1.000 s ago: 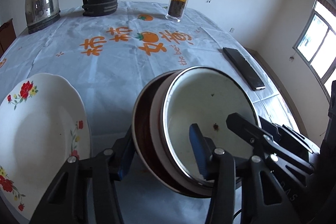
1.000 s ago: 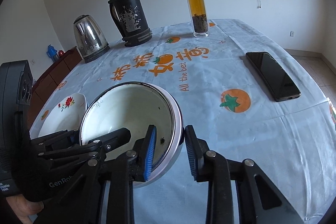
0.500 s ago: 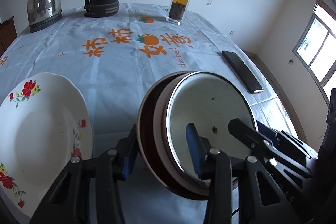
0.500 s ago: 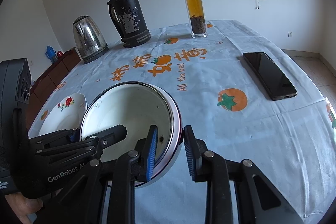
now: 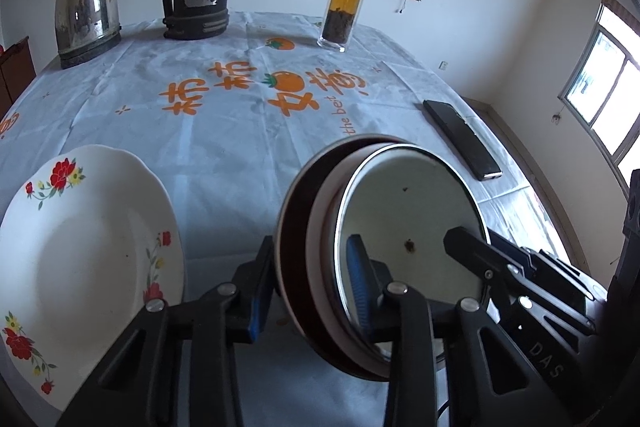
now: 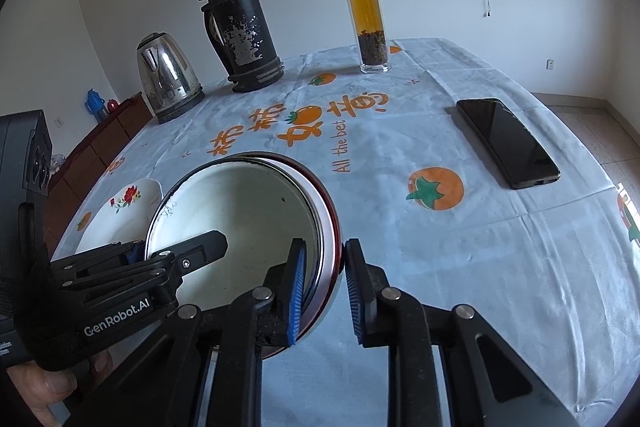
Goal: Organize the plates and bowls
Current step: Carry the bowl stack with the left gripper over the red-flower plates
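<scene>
Left tongs pinch the bowls' near rim; right tongs straddle the opposite rim, contact unclear. The stack is tilted, its underside hidden. The plate, cut off, sits on the counter.

plate left of nested bowls

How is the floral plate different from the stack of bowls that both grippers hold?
The floral plate is shallow, with red flowers on its rim; the stack of bowls is deeper, its inside plain white with small dark specks, its outermost bowl dark red-brown. The floral plate is a single piece with no gripper on it; the stack of bowls is nested, with the left gripper and right gripper astride its rim. Both are white inside and sit toward the left of the tablecloth.
</scene>
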Motion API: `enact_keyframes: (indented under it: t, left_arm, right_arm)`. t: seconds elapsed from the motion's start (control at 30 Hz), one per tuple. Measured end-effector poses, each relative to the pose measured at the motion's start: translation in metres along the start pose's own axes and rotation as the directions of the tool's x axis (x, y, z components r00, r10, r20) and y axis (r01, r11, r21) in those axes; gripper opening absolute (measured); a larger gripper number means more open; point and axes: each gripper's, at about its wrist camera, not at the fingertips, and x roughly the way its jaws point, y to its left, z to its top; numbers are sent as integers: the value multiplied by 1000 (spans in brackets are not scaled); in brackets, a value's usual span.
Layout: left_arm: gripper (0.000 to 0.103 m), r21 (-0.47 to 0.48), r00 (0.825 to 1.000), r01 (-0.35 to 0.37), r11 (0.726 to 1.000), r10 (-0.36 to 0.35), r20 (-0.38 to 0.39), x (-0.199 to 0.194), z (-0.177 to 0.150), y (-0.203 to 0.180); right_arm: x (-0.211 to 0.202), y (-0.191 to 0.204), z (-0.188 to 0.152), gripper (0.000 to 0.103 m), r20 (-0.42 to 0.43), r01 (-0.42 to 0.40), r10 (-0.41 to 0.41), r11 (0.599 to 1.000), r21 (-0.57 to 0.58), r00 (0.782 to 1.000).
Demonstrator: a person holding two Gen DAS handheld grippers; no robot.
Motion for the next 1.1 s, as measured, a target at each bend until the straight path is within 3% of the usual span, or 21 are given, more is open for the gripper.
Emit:
enact_keyframes:
  t: [0.17,0.43,1.1]
  left_arm:
    - [33,0,1000,-21,1000,21,-4,2,-1,0]
    - [31,-36,999,37,999,-38,-23,-1,-1,5]
    - [29,-54,994,27,998,-21,110,-51,0,17]
  right_arm:
    - [0,3,1,21,11,6,-6,1000,-16,1000]
    - [-3,1,1,21,15,-2,2,1000,-4,1000]
    - [-37,33,17,21,73,-23,29,997,-74,997]
